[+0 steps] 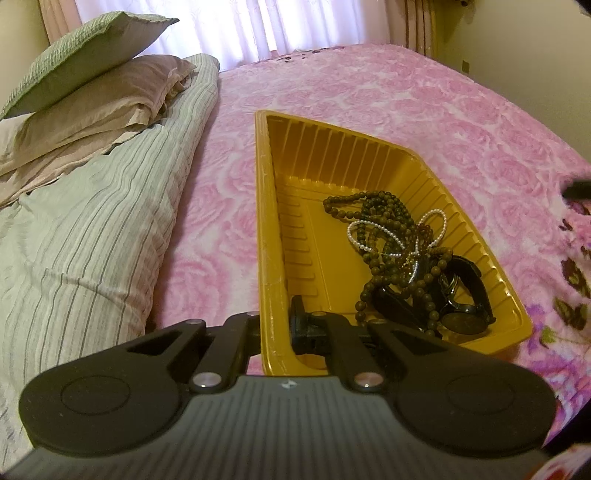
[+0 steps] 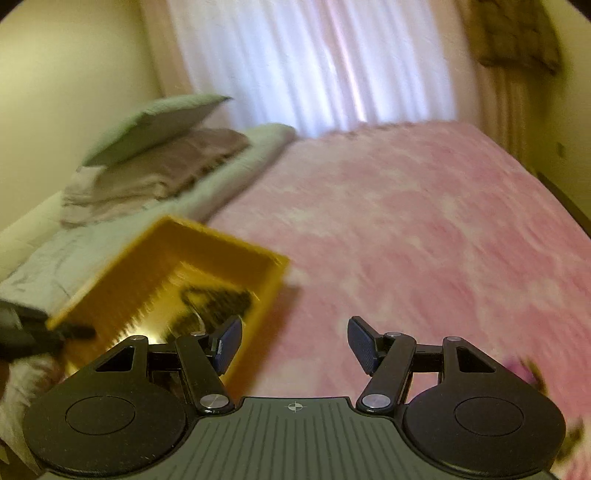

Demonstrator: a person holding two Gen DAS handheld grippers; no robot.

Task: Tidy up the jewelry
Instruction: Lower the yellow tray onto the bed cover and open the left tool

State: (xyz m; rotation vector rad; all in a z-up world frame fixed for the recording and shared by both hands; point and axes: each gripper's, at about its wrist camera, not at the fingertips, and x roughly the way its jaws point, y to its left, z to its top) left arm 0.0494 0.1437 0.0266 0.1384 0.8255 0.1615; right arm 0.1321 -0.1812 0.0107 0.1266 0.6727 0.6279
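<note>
A yellow ribbed plastic tray (image 1: 266, 221) lies on the pink bed. In it are dark bead necklaces (image 1: 384, 210), a thin pearl strand (image 1: 369, 226) and a black watch (image 1: 466, 320), tangled at the near right end. My left gripper (image 1: 275, 323) is shut on the tray's near left wall, one finger outside and one inside. My right gripper (image 2: 293, 345) stands open over the blanket, to the right of the tray (image 2: 207, 240), with nothing between its blue pads (image 2: 364, 345). The right wrist view is blurred by motion.
A folded striped duvet (image 1: 92, 229) with two pillows (image 1: 92, 55) on top lies left of the tray. The pink rose-patterned blanket (image 1: 406, 110) covers the bed up to the white curtain (image 1: 240, 26). A flower pattern marks the blanket's right edge (image 1: 570, 280).
</note>
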